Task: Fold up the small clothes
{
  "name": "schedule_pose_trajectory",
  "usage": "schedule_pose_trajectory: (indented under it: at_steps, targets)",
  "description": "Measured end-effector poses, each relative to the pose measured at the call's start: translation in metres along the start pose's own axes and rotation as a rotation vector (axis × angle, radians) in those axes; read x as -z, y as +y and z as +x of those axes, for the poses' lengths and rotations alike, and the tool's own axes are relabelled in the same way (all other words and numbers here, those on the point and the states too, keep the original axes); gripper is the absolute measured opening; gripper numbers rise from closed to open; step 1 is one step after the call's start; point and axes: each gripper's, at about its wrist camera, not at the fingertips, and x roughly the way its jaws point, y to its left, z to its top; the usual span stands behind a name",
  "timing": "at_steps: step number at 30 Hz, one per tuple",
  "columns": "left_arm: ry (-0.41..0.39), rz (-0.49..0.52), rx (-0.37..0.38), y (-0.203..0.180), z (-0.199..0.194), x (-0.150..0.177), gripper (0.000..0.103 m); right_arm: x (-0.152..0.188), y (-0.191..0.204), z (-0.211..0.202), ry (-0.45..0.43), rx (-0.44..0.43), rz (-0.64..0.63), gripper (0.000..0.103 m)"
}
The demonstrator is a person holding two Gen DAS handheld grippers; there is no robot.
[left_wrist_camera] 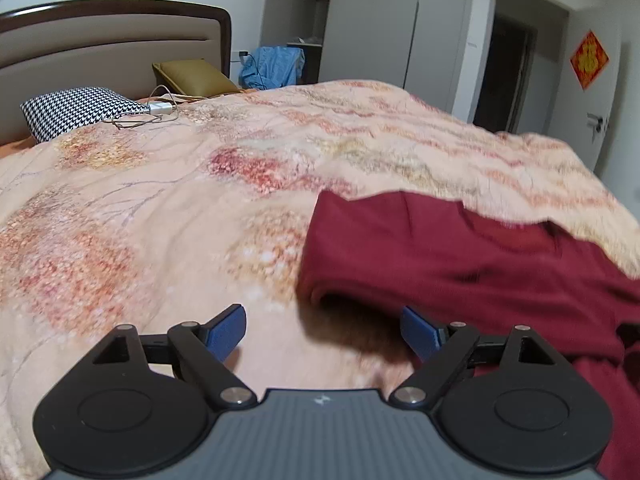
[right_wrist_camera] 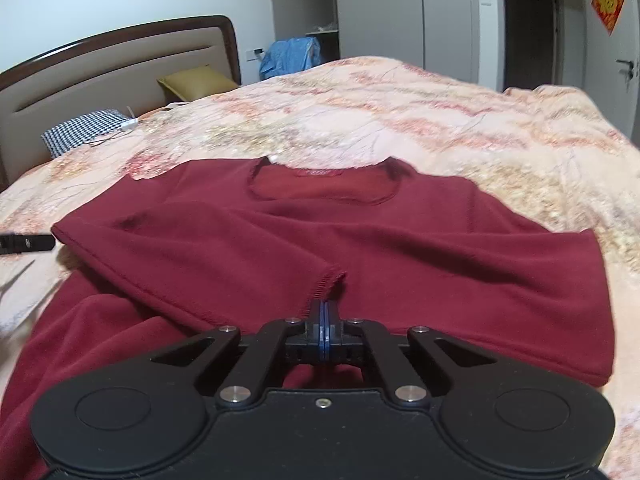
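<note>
Closest thing in my right view is the right hand-held gripper (right_wrist_camera: 324, 320), blue pads squeezed fully together right at the cuff of the sleeve (right_wrist_camera: 224, 264) that's been laid across the chest. I honestly can't tell if there's a pinch of cuff fabric between the pads or if they're just shut against each other, since the frayed cuff edge ends right at the tips. My guess is it's there to pin or place that sleeve so the fold stays flat.

The dark red sweater (right_wrist_camera: 400, 248) is lying on the bed (right_wrist_camera: 440, 120), neck hole away from me, on top of the flowery peach quilt. The other sleeve on the right side looks not yet folded in.

On the left view, the left hand-held gripper (left_wrist_camera: 322, 330) has its jaws wide apart with nothing between them, hovering just beside the folded left edge of the sweater. Reads to me like that side is done and this hand is free.

Pillows (left_wrist_camera: 80, 110) and a charger cable (left_wrist_camera: 160, 110) are up by the headboard, well apart from the work.
</note>
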Motion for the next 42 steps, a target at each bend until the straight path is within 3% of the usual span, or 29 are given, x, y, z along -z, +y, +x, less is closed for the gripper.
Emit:
schedule_pose_trajectory:
  at_steps: [6, 10, 18, 21, 24, 31, 37, 42]
  targets:
    - [0.076, 0.004, -0.093, -0.008, 0.027, 0.000, 0.089, 0.004, -0.007, 0.002, 0.028, -0.010, 0.024, 0.002]
    - [0.083, 0.034, -0.098, -0.013, 0.025, 0.012, 0.089, 0.008, -0.009, -0.009, 0.020, -0.015, 0.034, 0.015]
    - [0.089, 0.022, -0.008, -0.017, -0.015, 0.035, 0.101, 0.031, -0.017, -0.055, 0.015, -0.002, 0.042, 0.069]
    - [0.111, 0.044, 0.019, -0.023, -0.034, 0.049, 0.103, 0.047, -0.022, -0.078, 0.029, 0.009, 0.064, 0.085]
    - [0.136, 0.053, 0.043, -0.030, -0.053, 0.066, 0.103, 0.066, -0.027, -0.098, 0.045, 0.023, 0.100, 0.094]
    - [0.201, 0.052, 0.077, -0.039, -0.089, 0.100, 0.103, 0.107, -0.036, -0.138, 0.066, 0.073, 0.212, 0.094]
    - [0.254, 0.020, 0.088, -0.037, -0.109, 0.116, 0.102, 0.131, -0.036, -0.164, 0.070, 0.056, 0.294, 0.078]
    - [0.294, -0.032, 0.111, -0.035, -0.122, 0.129, 0.093, 0.143, -0.032, -0.183, 0.064, 0.018, 0.355, 0.062]
